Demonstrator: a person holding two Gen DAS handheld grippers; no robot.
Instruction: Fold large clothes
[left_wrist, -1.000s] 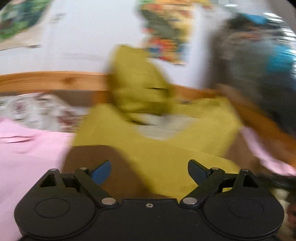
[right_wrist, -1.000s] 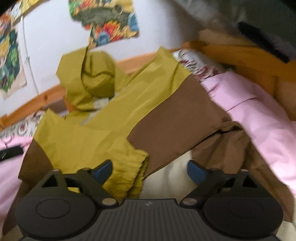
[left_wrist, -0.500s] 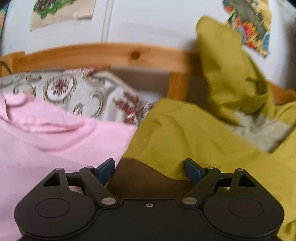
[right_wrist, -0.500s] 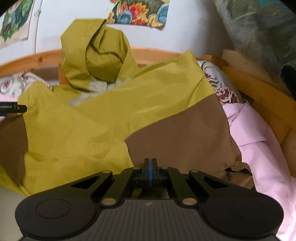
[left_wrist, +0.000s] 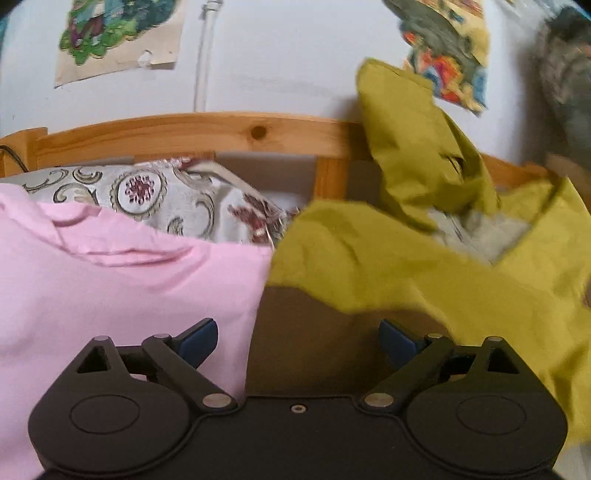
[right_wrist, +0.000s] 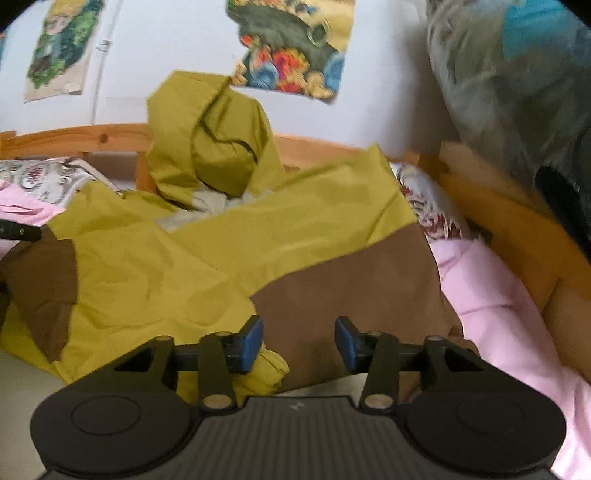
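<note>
Left fingers (left_wrist: 207, 334) opening, empty | right fingers (right_wrist: 253, 338) opening over jacket (right_wrist: 221, 251), seemingly unclamped | pillow (left_wrist: 166, 199) behind

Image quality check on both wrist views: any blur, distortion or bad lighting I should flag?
Left wrist view: motion smear on the jacket at right, while the headboard stays sharp though bowed by fisheye. Right wrist view: the hanging grey fabric at top right is blurred; the jacket's brown panel is soft. Both: even daylight, no glare, dark lens corners.
</note>
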